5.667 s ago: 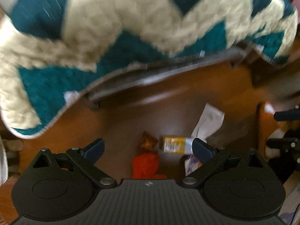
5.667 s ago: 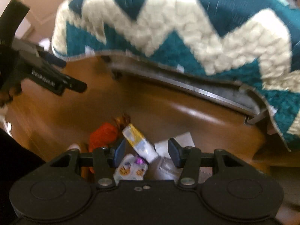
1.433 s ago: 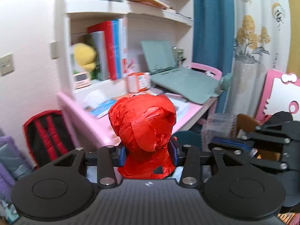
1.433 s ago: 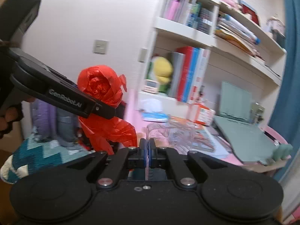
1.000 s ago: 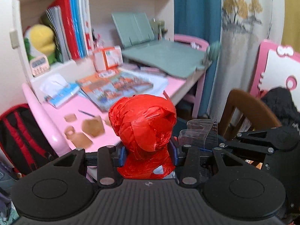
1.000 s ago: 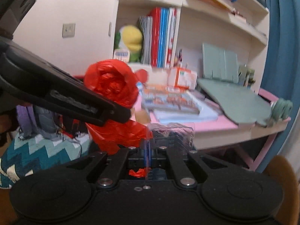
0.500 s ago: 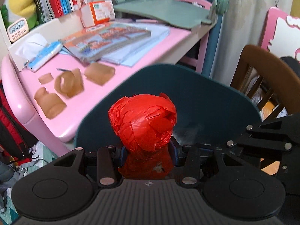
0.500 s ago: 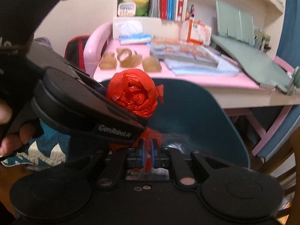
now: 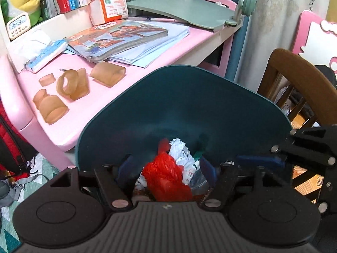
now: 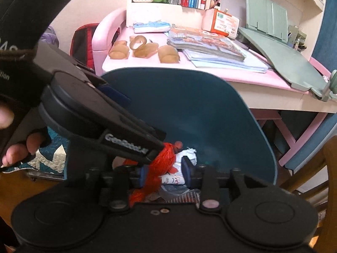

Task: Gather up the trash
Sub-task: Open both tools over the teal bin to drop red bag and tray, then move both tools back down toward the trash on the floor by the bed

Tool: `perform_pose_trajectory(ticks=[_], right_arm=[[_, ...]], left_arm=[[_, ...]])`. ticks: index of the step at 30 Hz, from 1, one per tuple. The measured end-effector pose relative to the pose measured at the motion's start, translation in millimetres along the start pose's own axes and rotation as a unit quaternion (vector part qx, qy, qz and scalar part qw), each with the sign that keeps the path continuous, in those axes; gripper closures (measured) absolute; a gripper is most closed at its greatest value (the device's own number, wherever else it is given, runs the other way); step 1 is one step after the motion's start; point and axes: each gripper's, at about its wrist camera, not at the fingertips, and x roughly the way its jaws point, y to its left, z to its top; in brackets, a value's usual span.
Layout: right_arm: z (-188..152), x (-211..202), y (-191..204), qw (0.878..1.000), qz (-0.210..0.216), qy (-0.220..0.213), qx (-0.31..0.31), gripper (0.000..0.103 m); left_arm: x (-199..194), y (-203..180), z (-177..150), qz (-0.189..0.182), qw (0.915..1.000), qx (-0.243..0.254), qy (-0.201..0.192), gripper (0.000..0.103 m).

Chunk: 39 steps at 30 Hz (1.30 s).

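Observation:
A teal bin with its lid [image 9: 189, 105] raised stands before the pink desk, seen also in the right wrist view as the lid [image 10: 189, 105]. My left gripper [image 9: 166, 168] hangs over the bin with its jaws opening. The red plastic wad [image 9: 166, 177] lies loose between them, clear of both pads, on crumpled white paper [image 9: 181, 154]. My right gripper [image 10: 164, 175] is beside it, jaws also opening, nothing pressed between its pads. The red wad [image 10: 166, 158] and a clear wrapper [image 10: 179, 196] lie below it in the bin.
The pink desk [image 9: 69, 130] behind the bin carries books [image 9: 118, 35], amber plastic pieces [image 9: 71, 84] and a small clock [image 9: 16, 24]. A wooden chair [image 9: 299, 80] stands at the right. A red backpack [image 10: 84, 40] and a quilt [image 10: 52, 147] sit at the left.
Both pairs of jaws have spread apart. The red wad has dropped out of the left gripper into the bin, and the clear wrapper has left the right gripper.

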Motion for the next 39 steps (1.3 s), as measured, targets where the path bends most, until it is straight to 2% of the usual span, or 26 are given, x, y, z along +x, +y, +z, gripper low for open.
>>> perform_pose_trajectory(ticks=[12,15,23,30,36,39], right_arm=[[5.9,-44.4,21.5,1.000,0.006,-0.031,0.000,0.058],[6.0,-56.0,30.4,0.999,0.013,-0.038,0.000,0.057],[6.9,-80.6,68.2,0.998,0.039,-0.057,-0.009,0.056],[8.6,-86.5,117.0,0.994,0.077,-0.066,-0.036,0.055],[7.2,-70.8,168.6,0.989,0.125,-0.056,-0.061,0.054],[3.9,-56.8,195.5,0.985,0.150,-0.047,-0.073,0.053]], left_arm=[[-69.7,18.3,-23.6,0.003,0.9990,-0.023,-0.039,0.032],[-91.9,26.0,-33.9,0.005,0.9981,-0.028,-0.055,0.023],[-142.7,53.3,-71.9,0.019,0.9959,-0.041,-0.078,0.023],[-177.0,89.9,-122.8,0.036,0.9943,-0.056,-0.083,0.020],[-191.8,130.6,-176.7,0.053,0.9919,-0.087,-0.077,0.019],[-191.1,152.6,-207.6,0.068,0.9899,-0.103,-0.070,0.011]])
